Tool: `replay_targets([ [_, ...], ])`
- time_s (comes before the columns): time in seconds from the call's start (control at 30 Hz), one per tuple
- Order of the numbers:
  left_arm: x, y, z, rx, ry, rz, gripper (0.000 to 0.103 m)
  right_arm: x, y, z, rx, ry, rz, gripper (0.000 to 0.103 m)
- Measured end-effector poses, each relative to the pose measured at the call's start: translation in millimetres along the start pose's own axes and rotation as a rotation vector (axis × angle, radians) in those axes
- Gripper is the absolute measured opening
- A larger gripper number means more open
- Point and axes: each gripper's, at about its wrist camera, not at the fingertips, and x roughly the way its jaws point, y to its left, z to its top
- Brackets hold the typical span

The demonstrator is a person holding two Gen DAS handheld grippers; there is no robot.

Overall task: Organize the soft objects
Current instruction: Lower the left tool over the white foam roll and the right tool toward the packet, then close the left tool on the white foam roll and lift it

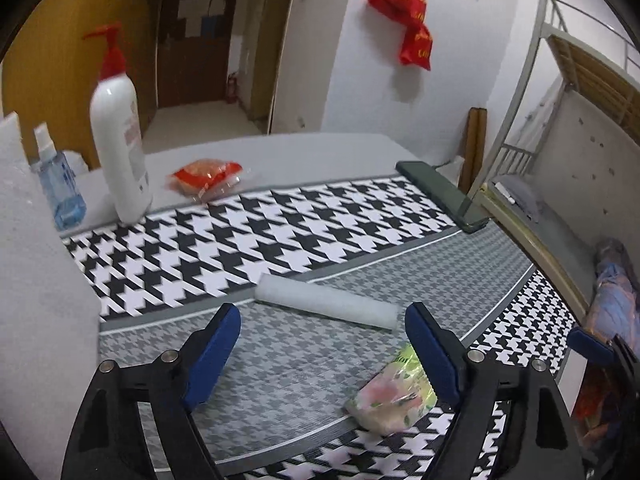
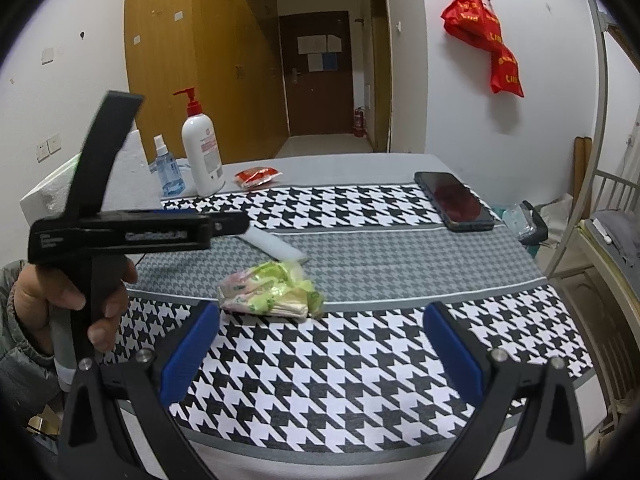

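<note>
Left gripper point(image 1: 322, 354) open above the surface point(image 1: 280, 356), white foam roll point(image 1: 326, 302) just ahead, floral soft packet point(image 1: 394, 394) beside its right finger, right gripper point(image 2: 320, 350) open, empty, packet ahead.

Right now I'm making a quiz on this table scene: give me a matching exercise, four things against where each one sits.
Things:
1. phone
2. foam roll
3. tissue pack
4. pump bottle

Places:
A. beside the blue spray bottle
B. far right of the cloth
C. grey band, ahead of the left gripper
D. nearest the right gripper

Pairs: 1-B, 2-C, 3-D, 4-A
</note>
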Motion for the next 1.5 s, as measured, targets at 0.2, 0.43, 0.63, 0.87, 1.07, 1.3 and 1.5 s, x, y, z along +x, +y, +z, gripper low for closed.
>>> replay_targets([
  [0.2, 19.9, -12.7, 1.7, -0.006, 0.045, 0.017, 0.076, 0.2, -4.7, 0.7, 0.007, -0.004, -0.001, 0.103],
  [0.43, 41.4, -17.5, 1.8, -0.019, 0.121, 0.036, 0.057, -2.5, -14.9, 0.2, 0.028, -0.014, -0.005, 0.103],
  [0.63, 52.9, -14.7, 5.7, -0.071, 0.154, 0.021, 0.054, -0.1, -19.6, 0.2, 0.033, -0.019, -0.003, 0.103],
  [0.87, 60.8, -13.6, 17.7, -0.114, 0.163, 0.038, 0.055, 2.5, -19.9, 1.8, 0.035, -0.019, 0.000, 0.103],
  [1.07, 69.0, -18.3, 27.1, -0.121, 0.143, 0.076, 0.050, 2.6, -20.2, 0.5, 0.038, -0.019, 0.002, 0.103],
  [1.3, 70.8, -11.6, 30.4, -0.149, 0.148, 0.144, 0.017, -4.0, -26.5, -2.8, 0.050, -0.028, -0.009, 0.103],
  [1.5, 62.2, 0.3, 22.5, -0.138, 0.138, 0.103, 0.009, -6.2, -28.1, -2.7, 0.052, -0.030, -0.010, 0.103],
])
